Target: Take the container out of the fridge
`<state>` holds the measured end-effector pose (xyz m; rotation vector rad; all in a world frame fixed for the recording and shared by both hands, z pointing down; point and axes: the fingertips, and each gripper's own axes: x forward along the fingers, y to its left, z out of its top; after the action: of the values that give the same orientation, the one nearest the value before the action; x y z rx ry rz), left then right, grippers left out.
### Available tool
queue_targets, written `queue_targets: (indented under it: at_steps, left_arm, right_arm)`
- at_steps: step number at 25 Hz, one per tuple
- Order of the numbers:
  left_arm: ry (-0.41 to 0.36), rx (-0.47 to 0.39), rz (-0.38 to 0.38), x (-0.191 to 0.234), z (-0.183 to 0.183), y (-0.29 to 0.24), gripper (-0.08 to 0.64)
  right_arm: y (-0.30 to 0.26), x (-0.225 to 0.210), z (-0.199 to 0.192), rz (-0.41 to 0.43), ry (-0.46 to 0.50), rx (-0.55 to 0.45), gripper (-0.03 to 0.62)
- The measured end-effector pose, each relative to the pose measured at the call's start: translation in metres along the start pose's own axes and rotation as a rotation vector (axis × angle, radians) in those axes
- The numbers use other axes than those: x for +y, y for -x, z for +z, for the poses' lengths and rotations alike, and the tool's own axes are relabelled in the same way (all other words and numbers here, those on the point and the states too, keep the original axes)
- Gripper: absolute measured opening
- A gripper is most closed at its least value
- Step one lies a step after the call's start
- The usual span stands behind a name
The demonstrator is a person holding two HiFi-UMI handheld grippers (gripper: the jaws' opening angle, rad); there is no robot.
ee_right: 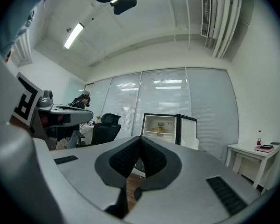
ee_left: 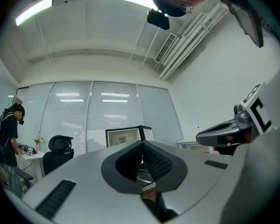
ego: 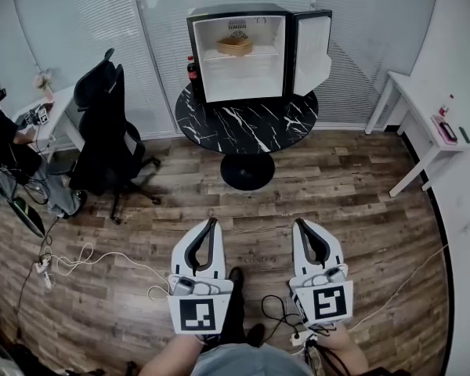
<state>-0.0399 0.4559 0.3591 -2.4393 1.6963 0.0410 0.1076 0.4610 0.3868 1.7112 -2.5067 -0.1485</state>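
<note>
The tan container [ego: 235,45] sits on the upper shelf [ego: 265,54] of the mini fridge [ego: 235,11], whose door [ego: 313,44] stands open, leaving it reachable above the marble tabletop [ego: 251,128]. The left gripper [ego: 211,222] and right gripper [ego: 300,224], both pressed together and empty, point toward it from well apart, likely because nothing is yet within reach to grasp.

The fridge [ego: 239,77] is black outside and white inside, the container [ego: 235,45] tan, the table [ego: 251,124] black with white veins.

A: The counter [ego: 247,128] at twelve o'clock?
B: Glossy black stone look, white-veined. The fridge [ego: 243,77] on it: shiny black shell, smooth white lining.
A: The floor [ego: 360,202]?
B: Matt wood planks. The left hand-held gripper [ego: 212,223] and right hand-held gripper [ego: 299,224]: smooth white plastic, ribbed black pads [ee_right: 154,158].
</note>
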Motion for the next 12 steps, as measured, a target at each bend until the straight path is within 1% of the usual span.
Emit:
queue_targets:
  at_steps: [3,6,8,12]
  left_arm:
    - [0.018,0.019,0.007,0.02,-0.015,-0.041,0.017]
    - [0.02,0.001,0.009,0.046,-0.024,-0.085,0.017]
    - [0.018,-0.011,-0.006,0.059,-0.028,-0.113,0.016]
    - [0.014,-0.01,-0.032,0.086,-0.032,-0.166,0.017]
  right_arm:
    - [-0.038,-0.012,-0.006,-0.003,-0.01,0.013,0.015]
    - [-0.082,-0.023,-0.013,-0.012,-0.007,0.023,0.015]
    - [-0.112,-0.032,-0.015,-0.023,-0.014,0.03,0.015]
    - [-0.17,-0.043,-0.002,-0.026,-0.011,0.019,0.015]
